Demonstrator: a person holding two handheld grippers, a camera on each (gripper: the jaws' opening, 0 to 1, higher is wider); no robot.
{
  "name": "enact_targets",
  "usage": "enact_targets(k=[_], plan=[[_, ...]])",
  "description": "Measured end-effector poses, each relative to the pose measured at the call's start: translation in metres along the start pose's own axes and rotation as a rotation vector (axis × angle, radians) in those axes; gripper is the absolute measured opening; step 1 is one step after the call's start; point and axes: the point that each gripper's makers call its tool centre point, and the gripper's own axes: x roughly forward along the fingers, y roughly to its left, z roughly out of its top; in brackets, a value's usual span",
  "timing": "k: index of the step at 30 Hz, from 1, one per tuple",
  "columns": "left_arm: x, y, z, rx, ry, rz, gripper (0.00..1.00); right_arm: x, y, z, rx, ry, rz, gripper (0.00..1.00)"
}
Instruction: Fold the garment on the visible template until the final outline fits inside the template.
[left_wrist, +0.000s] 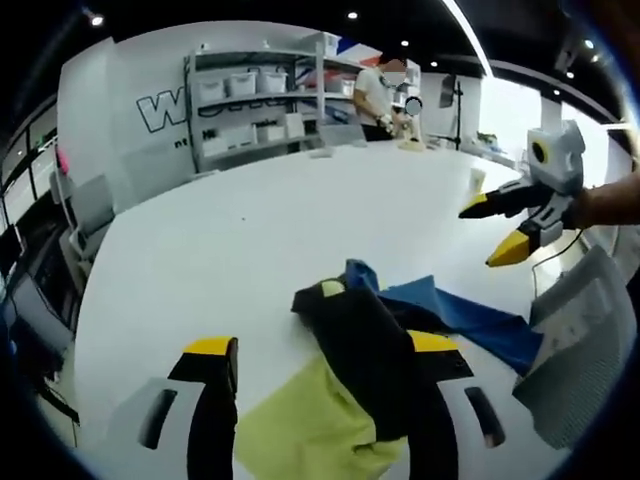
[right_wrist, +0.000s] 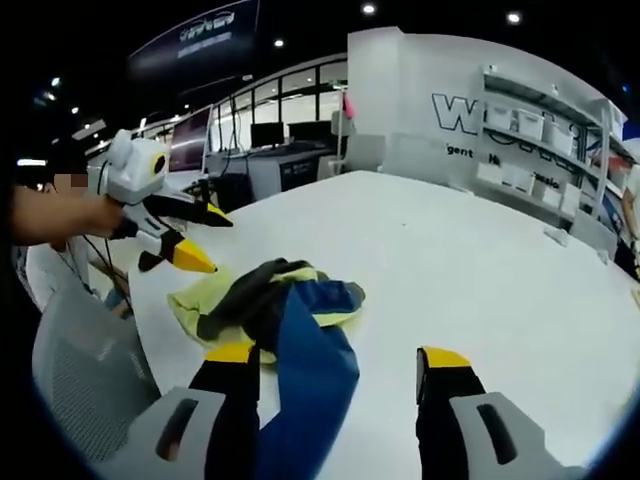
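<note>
So there's one garment (left_wrist: 370, 370), a crumpled black, yellow and blue heap on the white counter (left_wrist: 220, 260), and two sets of tongs. In the left gripper view the left tongs (left_wrist: 325, 350) stand apart with the black part bunched between them, against the right-hand jaw. In the right gripper view the right tongs (right_wrist: 340, 365) are apart too, with a blue sleeve running down beside the left-hand jaw. Each view shows the other tongs hovering spread, off the cloth. One shelf unit (left_wrist: 260, 100) stands way back, with one person (left_wrist: 378, 95) near it.
</note>
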Motion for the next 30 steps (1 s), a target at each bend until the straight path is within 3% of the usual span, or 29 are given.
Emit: enact_targets(k=[9,21,30], plan=[[0.015,0.008,0.009,-0.003,0.008,-0.01,0.6,0.008,-0.001,0.002,0.001,0.015,-0.017,0.58],[0.029,0.025,0.026,-0.021,-0.017,-0.016,0.47,0.026,-0.007,0.014,-0.02,0.033,-0.033,0.56],[0.048,0.024,0.032,-0.035,0.007,-0.054,0.46,0.039,-0.01,0.012,-0.009,0.069,-0.042,0.52]])
